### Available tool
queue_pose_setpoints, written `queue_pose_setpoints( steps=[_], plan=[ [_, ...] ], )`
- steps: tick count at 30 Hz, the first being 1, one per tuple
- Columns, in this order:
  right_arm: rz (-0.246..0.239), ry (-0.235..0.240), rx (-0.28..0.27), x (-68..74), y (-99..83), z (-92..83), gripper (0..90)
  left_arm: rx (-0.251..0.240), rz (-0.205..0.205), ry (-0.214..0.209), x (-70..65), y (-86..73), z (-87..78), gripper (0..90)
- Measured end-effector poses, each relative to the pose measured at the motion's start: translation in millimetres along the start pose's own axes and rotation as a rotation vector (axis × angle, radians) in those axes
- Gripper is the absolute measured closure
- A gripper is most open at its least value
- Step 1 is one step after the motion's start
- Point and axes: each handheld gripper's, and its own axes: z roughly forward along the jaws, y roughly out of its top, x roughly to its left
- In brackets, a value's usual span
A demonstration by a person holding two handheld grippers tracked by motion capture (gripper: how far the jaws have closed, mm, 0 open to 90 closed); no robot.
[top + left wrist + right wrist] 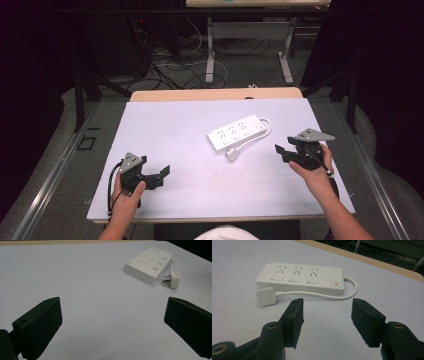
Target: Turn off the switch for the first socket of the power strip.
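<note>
Our two grippers hover near a white power strip on the table.

The power strip (pixel 237 132) lies slantwise right of centre, its plug (pixel 232 154) just beside it. Our right gripper (pixel 282 150), jaws apart and empty, is nearer; our left gripper (pixel 161 175) hangs wide open, well apart. The plug's prongs are hard to make out.

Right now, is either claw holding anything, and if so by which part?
Nothing is held. The left claw and right claw both stand open over the table, apart from the power strip and its plug.
</note>
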Motion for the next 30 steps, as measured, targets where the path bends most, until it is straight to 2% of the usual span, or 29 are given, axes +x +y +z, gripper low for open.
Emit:
queue_pose_setpoints(
  steps=[5,12,24,30],
  plan=[
    [0.028,0.023,0.028,-0.1,16.0,13.0,45.5,0.003,0.001,-0.001,-0.5,0.1,0.1,1.4],
    [0.028,0.035,0.056,1.0,28.0,28.5,47.6,0.002,0.002,0.0,-0.6,0.0,0.3,1.4],
    [0.017,0.054,0.093,0.8,51.4,52.9,63.5,0.01,0.013,-0.006,-0.1,0.6,-0.3,1.4],
    [0.01,0.056,0.101,-0.3,59.4,62.7,71.7,0.002,0.003,-0.005,-0.7,0.2,0.5,1.4]
  ],
)
